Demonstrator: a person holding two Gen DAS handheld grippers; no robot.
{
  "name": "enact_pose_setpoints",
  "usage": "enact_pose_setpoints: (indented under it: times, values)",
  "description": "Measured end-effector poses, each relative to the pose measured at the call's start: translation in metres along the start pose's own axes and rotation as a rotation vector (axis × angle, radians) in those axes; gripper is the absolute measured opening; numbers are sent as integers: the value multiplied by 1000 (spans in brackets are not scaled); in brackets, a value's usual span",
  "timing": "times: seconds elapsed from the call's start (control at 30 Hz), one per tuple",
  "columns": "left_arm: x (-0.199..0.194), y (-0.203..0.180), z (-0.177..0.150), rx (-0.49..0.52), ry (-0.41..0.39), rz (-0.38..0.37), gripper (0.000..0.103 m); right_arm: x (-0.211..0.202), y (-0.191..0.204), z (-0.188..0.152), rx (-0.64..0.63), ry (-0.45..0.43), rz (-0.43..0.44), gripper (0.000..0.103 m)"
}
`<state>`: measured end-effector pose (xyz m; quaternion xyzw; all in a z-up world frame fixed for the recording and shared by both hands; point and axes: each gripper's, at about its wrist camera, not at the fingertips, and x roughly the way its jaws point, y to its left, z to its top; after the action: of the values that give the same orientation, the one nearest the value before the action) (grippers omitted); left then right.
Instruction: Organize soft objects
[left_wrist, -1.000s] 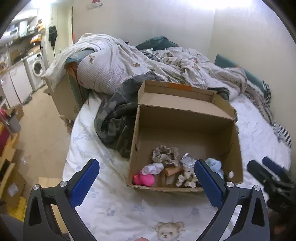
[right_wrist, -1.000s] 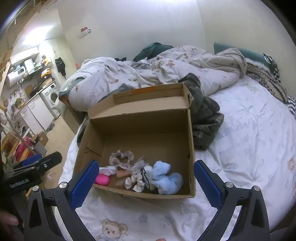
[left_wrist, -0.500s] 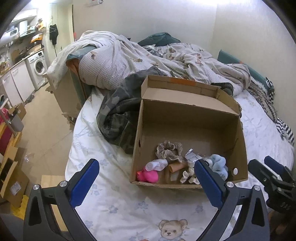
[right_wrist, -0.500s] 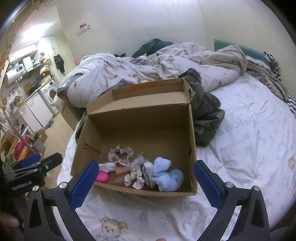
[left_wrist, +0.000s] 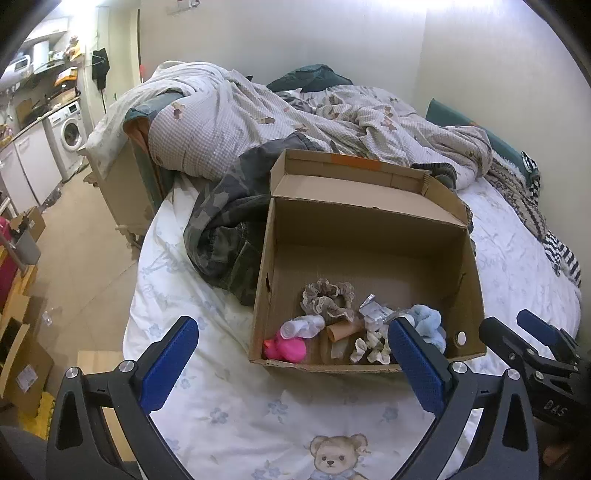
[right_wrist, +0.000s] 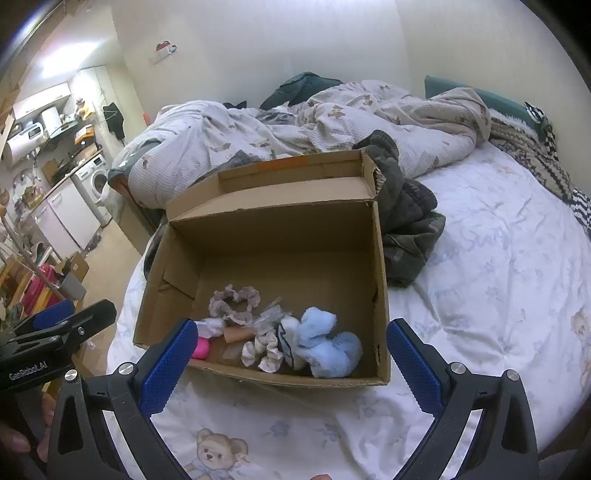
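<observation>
Writing: white letters "GenRobot.AI" run along the black body of the left gripper (right_wrist: 55, 325) as the right wrist view shows it; in the left wrist view the right gripper (left_wrist: 532, 347) carries pale characters, upside down, too unclear to read.
Left gripper: jaws spread wide, nothing between them; blue pads (left_wrist: 168, 363) with a fine dimpled texture on black plastic arms with silver screws.
Right gripper: jaws also spread wide and empty (right_wrist: 291, 365), same blue textured pads and black frame.
Cardboard box (left_wrist: 369, 229): plain brown corrugated card, rectangular, lid flap folded back, an orange strip on the flap's far edge; it sits on the bed.
Soft objects: all gathered along the box's near wall.
Beige scrunchie (right_wrist: 234, 301): ruffled fabric ring.
Light blue plush (right_wrist: 327, 349): fluffy, at the right end of the cluster.
White scrunchie (right_wrist: 264, 350): crinkled, just beside the plush.
Pink toy (left_wrist: 286, 349): bright, smooth, in the near left corner.
Bedsheet (right_wrist: 480, 295): white cotton, pale blue flowers and a printed teddy bear (left_wrist: 334, 458).
Camouflage jacket (left_wrist: 229, 229): crumpled, touching the box's far side.
Duvet (left_wrist: 236, 118): checked, bunched behind.
</observation>
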<state>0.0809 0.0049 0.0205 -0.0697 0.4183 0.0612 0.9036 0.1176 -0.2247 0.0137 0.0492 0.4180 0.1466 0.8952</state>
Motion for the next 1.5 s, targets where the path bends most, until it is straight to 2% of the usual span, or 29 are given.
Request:
enact_pose_setpoints:
  times: [1.5]
  values:
    - [5,-6,-2,11,25,-13,102,1,-3,2,-3,-2,1,103]
